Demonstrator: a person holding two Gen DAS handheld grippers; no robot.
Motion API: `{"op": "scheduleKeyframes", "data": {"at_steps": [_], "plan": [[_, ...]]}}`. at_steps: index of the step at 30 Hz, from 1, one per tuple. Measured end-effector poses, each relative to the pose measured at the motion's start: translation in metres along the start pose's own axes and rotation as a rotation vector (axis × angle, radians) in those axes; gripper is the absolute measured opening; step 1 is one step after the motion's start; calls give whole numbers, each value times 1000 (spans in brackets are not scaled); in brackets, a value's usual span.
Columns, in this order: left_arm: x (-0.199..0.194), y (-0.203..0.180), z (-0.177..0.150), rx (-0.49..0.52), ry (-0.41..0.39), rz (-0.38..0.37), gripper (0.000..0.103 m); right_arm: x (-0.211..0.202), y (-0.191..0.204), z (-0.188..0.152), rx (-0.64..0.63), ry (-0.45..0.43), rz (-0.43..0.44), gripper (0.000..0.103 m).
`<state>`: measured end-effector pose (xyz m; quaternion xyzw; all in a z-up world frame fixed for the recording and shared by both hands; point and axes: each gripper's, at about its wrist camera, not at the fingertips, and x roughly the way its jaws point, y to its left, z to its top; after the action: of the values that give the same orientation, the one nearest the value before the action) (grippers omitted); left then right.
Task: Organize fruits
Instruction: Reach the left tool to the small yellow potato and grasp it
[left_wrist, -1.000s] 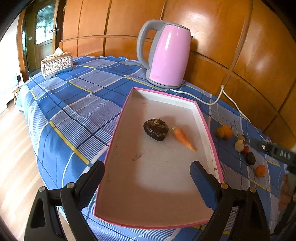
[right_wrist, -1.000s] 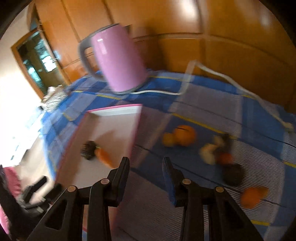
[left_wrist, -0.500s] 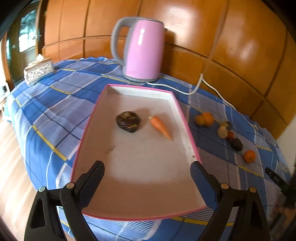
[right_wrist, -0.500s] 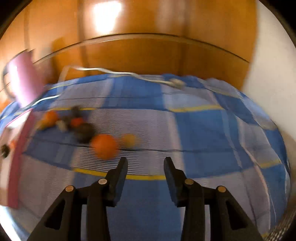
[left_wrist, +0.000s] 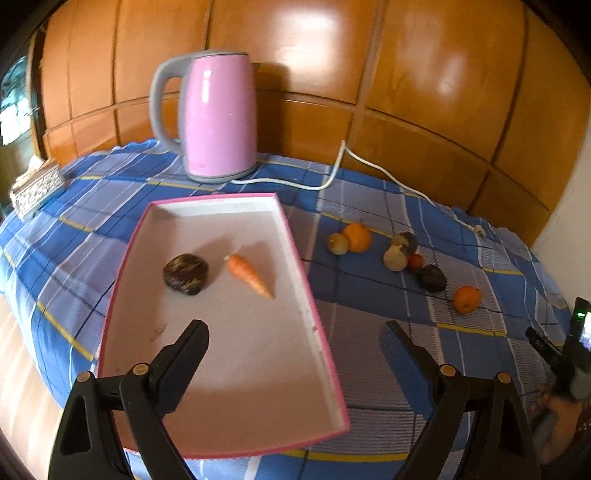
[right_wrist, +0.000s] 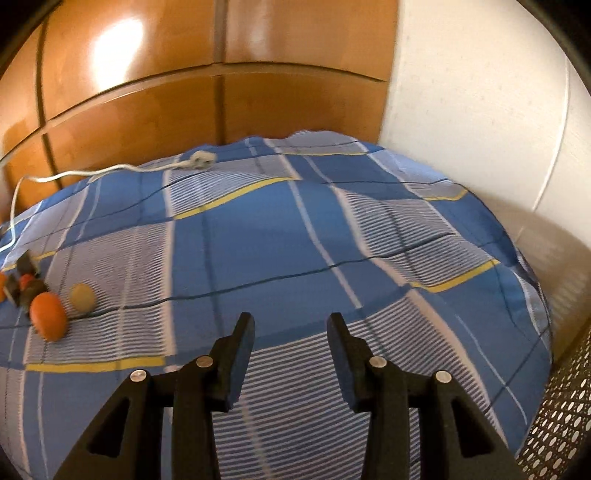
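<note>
Both our grippers are empty: the left gripper (left_wrist: 295, 343) gapes wide above the pink-rimmed white tray (left_wrist: 321, 354), while our right gripper (right_wrist: 291, 336), jaws narrowly apart, has swung from the tray past the orange round fruit (right_wrist: 48, 315), overshooting the next pick.
</note>
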<state>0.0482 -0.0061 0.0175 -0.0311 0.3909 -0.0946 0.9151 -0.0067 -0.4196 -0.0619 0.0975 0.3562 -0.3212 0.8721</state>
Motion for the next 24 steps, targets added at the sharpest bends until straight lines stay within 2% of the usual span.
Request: {"op": "scheduleKeyframes", "data": {"at_steps": [8, 11, 13, 21, 23, 24], "plan": [[18, -26, 19, 90, 32, -52, 77, 12, -14, -5, 48, 37, 14, 41], [29, -32, 27, 111, 65, -92, 59, 12, -15, -6, 59, 35, 25, 41], [38, -35, 35, 127, 84, -100, 44, 11, -16, -7, 64, 34, 30, 42], [79, -50, 64, 267, 136, -115, 42, 12, -15, -7, 70, 34, 39, 43], [97, -51, 73, 289, 164, -106, 49, 12, -15, -7, 71, 35, 40, 43], [103, -52, 75, 302, 174, -104, 60, 12, -15, -7, 71, 35, 41, 43]]}}
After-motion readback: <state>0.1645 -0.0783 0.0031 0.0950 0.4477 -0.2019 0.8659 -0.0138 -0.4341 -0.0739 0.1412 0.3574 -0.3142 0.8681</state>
